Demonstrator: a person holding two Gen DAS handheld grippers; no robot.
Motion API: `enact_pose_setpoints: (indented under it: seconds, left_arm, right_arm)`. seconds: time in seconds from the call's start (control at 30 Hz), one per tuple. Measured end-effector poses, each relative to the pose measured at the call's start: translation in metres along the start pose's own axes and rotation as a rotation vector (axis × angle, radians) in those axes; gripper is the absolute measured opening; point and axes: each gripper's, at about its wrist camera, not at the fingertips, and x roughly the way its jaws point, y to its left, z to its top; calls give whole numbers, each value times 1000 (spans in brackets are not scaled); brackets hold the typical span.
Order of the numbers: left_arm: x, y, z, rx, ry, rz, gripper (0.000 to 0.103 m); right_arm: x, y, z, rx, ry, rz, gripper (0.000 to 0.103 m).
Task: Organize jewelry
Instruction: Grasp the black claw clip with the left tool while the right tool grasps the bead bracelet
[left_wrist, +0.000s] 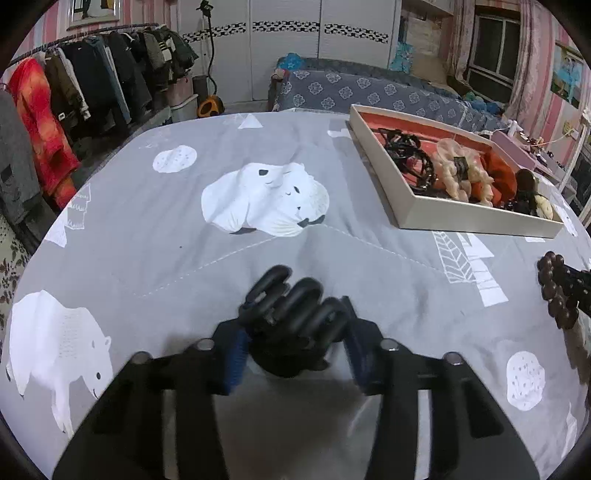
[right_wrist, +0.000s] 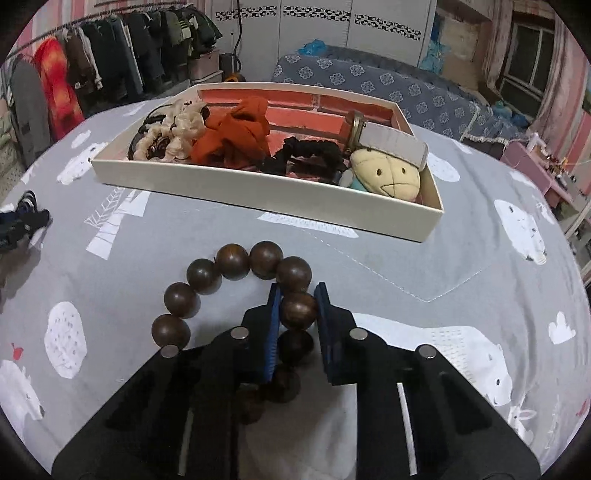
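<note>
A black hair claw (left_wrist: 288, 295) lies on the grey polar-bear sheet between the blue pads (left_wrist: 236, 354) of my left gripper (left_wrist: 295, 310), which press on both its sides. My right gripper (right_wrist: 298, 291) is shut on one bead of a brown wooden bead bracelet (right_wrist: 232, 262); the other beads curl to the left on the sheet. That bracelet (left_wrist: 554, 291) also shows at the right edge of the left wrist view. Behind stands a white tray (right_wrist: 258, 192) with a red floor, holding a cream scrunchie (right_wrist: 177, 129), an orange scrunchie (right_wrist: 236, 136) and black bands (right_wrist: 310, 153).
The tray (left_wrist: 461, 212) also holds a plush toy (right_wrist: 388, 175) and a white strap (right_wrist: 391, 142). A rack of clothes (left_wrist: 74, 96) runs along the left. A blue flowered cover (left_wrist: 369, 96) lies beyond the far edge of the sheet. A pink table (right_wrist: 532, 162) stands at the right.
</note>
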Motion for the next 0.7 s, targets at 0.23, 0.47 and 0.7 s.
enact_pose_setpoints:
  seconds: [0.23,0.47,0.7]
  left_arm:
    - [-26,-8,0,19,-86,-27,44]
    - [-86,-32,6,67,-197,-33,44]
    - [-140,-45,-9,51,-306,-64,44]
  right_arm:
    - [-32,-10,-2,53,-76,58,19]
    - [-97,-15,-4,80,-185,116,19]
    - [-140,-8,-21,44,-250,85,19]
